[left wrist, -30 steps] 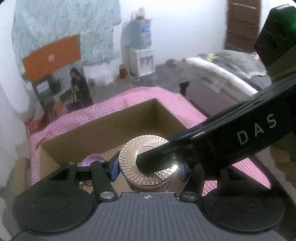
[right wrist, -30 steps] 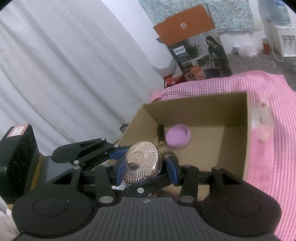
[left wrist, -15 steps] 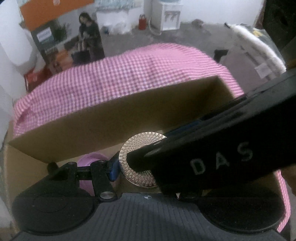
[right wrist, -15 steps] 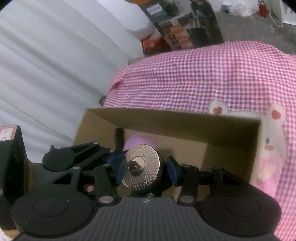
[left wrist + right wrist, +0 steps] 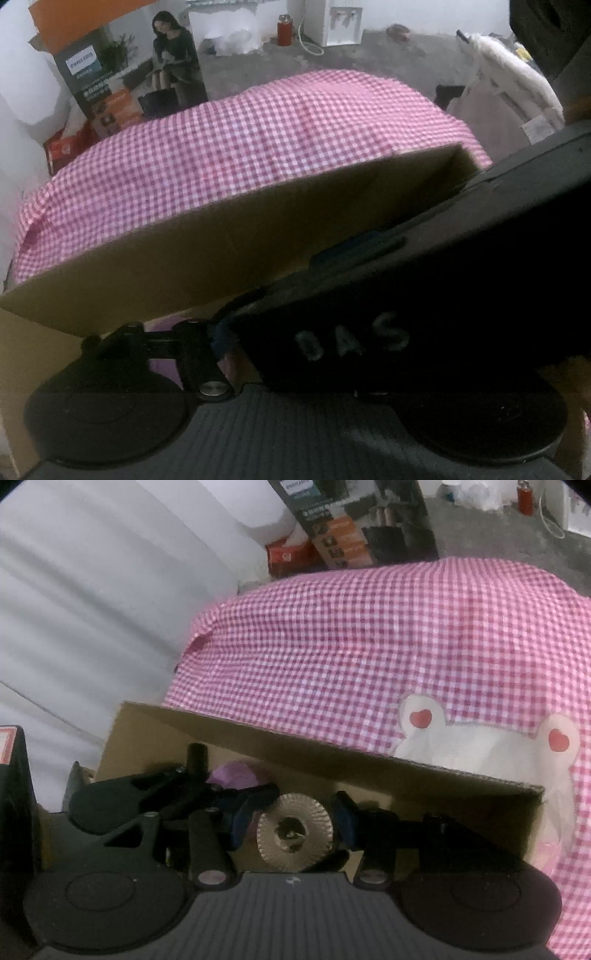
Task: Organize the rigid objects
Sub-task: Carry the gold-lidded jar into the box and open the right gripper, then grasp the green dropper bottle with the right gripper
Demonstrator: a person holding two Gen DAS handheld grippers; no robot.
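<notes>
ridged silver lid (image 5: 294, 831) upright, inside cardboard box (image 5: 369, 768), near purple cup (image 5: 236, 771)

On the black body of my right gripper (image 5: 424, 295), crossing the left wrist view, I read the pale letters "DAS". The tall printed appliance box (image 5: 125, 70) carried a small label, but its print was too blurred to read.

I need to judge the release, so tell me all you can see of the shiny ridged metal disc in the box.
The shiny ridged metal disc is round and silvery, with fine radial ridges and a darker smooth hub. It sits tilted, face toward the right wrist camera, low inside the brown cardboard box. The right gripper has a blue pad at each side of it. A purple round object lies behind it.
</notes>
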